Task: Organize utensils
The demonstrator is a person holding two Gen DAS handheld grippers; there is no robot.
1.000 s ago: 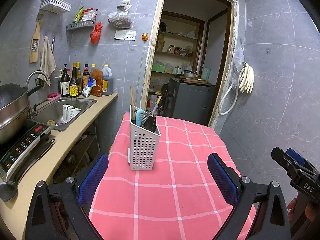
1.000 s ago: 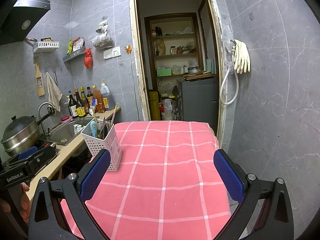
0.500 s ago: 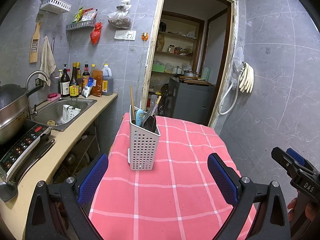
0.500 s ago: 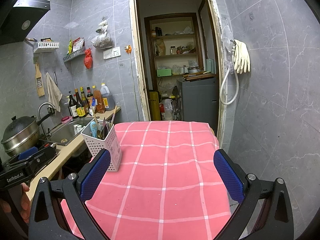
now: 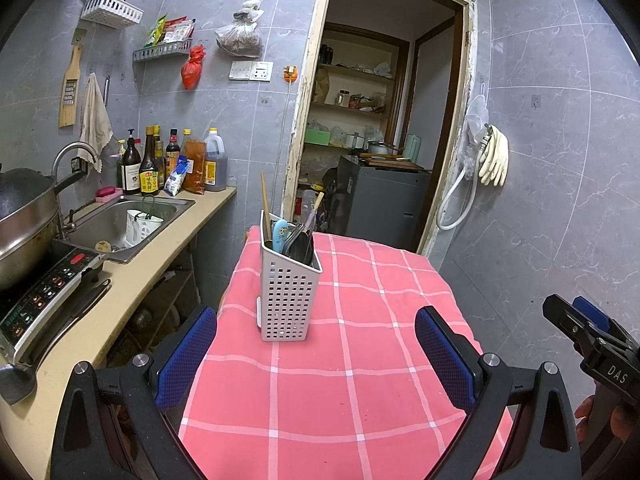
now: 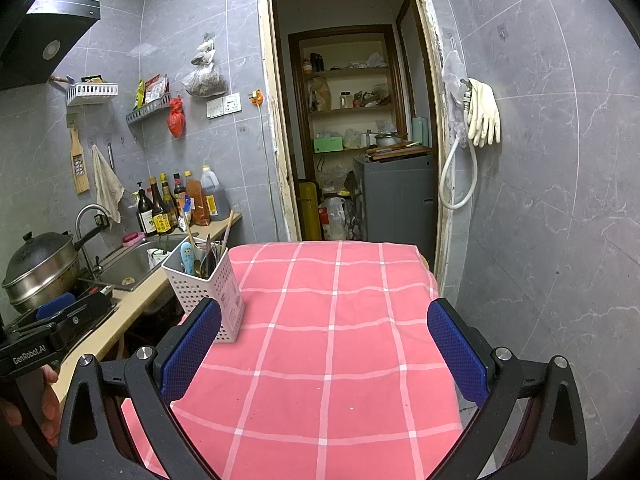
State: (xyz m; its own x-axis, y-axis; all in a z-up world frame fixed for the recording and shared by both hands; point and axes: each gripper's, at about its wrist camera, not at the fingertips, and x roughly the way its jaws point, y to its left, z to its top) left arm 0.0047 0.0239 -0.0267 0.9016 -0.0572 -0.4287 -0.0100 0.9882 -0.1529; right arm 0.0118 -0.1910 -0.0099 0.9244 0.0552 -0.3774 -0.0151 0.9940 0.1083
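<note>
A white perforated utensil holder point(image 5: 287, 296) stands upright on the pink checked tablecloth point(image 5: 360, 360). It holds several utensils point(image 5: 298, 240): wooden chopsticks, a blue-handled one, dark spoons. It also shows at the table's left side in the right wrist view point(image 6: 208, 292). My left gripper point(image 5: 316, 356) is open and empty, held back from the holder, near the table's front. My right gripper point(image 6: 326, 354) is open and empty over the tablecloth point(image 6: 340, 340), with the holder ahead to its left.
A beige counter point(image 5: 132, 292) runs along the left with a sink point(image 5: 120, 220), an induction cooker point(image 5: 36, 304), a steel pot point(image 5: 20, 220) and sauce bottles point(image 5: 160, 164). An open doorway point(image 5: 372, 140) lies behind the table. Tiled wall stands right.
</note>
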